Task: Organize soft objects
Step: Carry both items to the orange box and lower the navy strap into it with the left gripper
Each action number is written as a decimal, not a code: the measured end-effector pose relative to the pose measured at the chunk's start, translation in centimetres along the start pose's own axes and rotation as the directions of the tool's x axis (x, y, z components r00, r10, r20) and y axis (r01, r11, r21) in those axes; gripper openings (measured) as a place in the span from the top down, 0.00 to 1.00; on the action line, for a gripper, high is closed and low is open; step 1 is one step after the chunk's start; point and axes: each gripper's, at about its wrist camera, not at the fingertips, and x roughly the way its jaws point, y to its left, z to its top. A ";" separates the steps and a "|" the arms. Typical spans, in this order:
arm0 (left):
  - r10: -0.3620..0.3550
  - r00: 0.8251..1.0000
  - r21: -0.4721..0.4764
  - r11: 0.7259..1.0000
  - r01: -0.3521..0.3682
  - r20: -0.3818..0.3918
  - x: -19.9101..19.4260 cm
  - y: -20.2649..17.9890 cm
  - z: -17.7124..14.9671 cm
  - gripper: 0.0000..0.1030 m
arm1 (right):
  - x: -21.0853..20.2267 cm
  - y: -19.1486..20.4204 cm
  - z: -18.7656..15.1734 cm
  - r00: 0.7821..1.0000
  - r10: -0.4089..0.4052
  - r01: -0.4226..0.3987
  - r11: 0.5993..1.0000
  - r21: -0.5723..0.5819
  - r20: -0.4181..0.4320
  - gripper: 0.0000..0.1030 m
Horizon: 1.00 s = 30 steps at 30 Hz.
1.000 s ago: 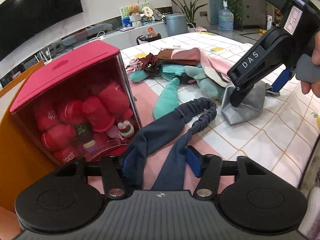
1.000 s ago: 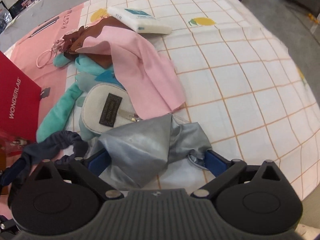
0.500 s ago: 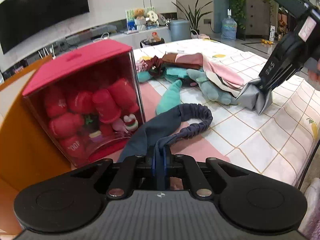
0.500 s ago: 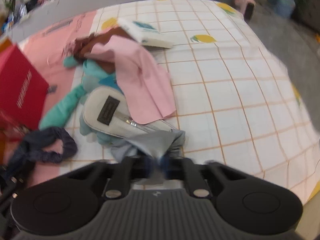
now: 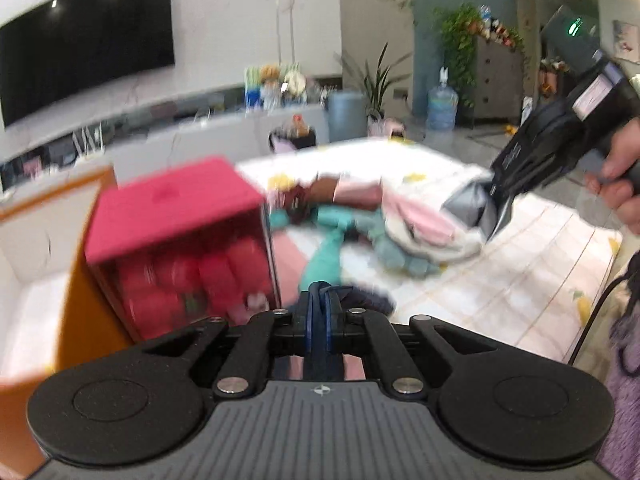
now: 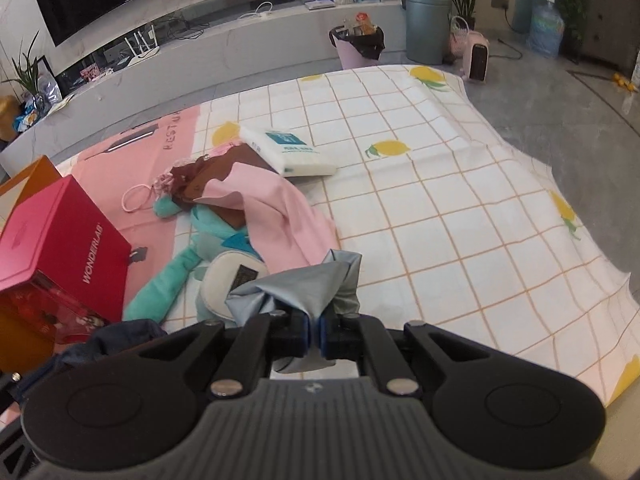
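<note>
1. Left wrist view, blurred:
   - Left gripper clenched on dark blue headband; a thin fold pinched between the pads, rest hanging below, mostly hidden by the gripper body.
   - Pinch near the band's edge, probably so the loop dangles free and comes off the table in one piece.
   - Red box near left, clear front, red soft toys inside; orange box beside it, likely the drop spot, not certain.
   - Right gripper far right, held by a hand, clamped on grey cloth, bunched and clear of the pile.
   - Pile in the middle: teal plush, pink cloth, brown piece, all on the checked tablecloth.

2. Right wrist view, sharp:
   - Right gripper closed tight on grey cloth; fabric fans up and out from the pads, so a corner grab, rest draping.
   - White pouch just left of it, lying on teal plush; pink cloth draped over both.
   - Tissue pack far centre, untouched.
   - Red box left; headband near left edge, hanging.

3. Judgement: two items gripped, both mid-lift; most of the pile left to sort.
</note>
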 end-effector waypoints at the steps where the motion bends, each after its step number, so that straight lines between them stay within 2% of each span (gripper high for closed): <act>1: -0.004 1.000 0.004 1.000 0.004 0.021 -0.3 0.0 0.4 0.94 | 0.0 0.1 0.0 1.000 0.001 -0.001 1.000 0.000 -0.004 0.98; 10: -0.001 0.993 -0.082 0.997 0.010 0.119 -2.2 1.8 3.0 0.95 | -1.4 1.1 0.2 0.999 0.015 -0.014 1.000 -0.012 0.031 0.98; 15: 0.007 0.981 -0.080 0.997 0.008 0.195 -3.2 2.5 5.0 0.95 | -4.3 2.7 0.9 0.991 0.016 -0.010 0.999 -0.050 0.135 0.98; 19: 0.044 0.968 -0.115 0.993 -0.016 0.247 -4.0 3.5 6.9 0.95 | -6.3 4.2 1.7 0.974 -0.017 0.036 0.996 -0.077 0.225 0.98; 23: 0.118 0.951 -0.203 0.977 -0.061 0.285 -5.3 5.6 8.6 0.95 | -8.6 6.3 2.8 0.955 0.016 0.018 0.993 -0.112 0.297 0.98; 25: 0.164 0.937 -0.252 0.964 -0.086 0.307 -6.3 6.8 9.1 0.95 | -9.8 7.7 3.2 0.946 0.042 0.004 0.990 -0.142 0.322 0.98; 30: 0.276 0.885 -0.358 0.924 -0.137 0.376 -9.3 9.5 10.2 0.95 | -12.3 11.8 3.8 0.914 0.121 -0.045 0.979 -0.199 0.388 0.98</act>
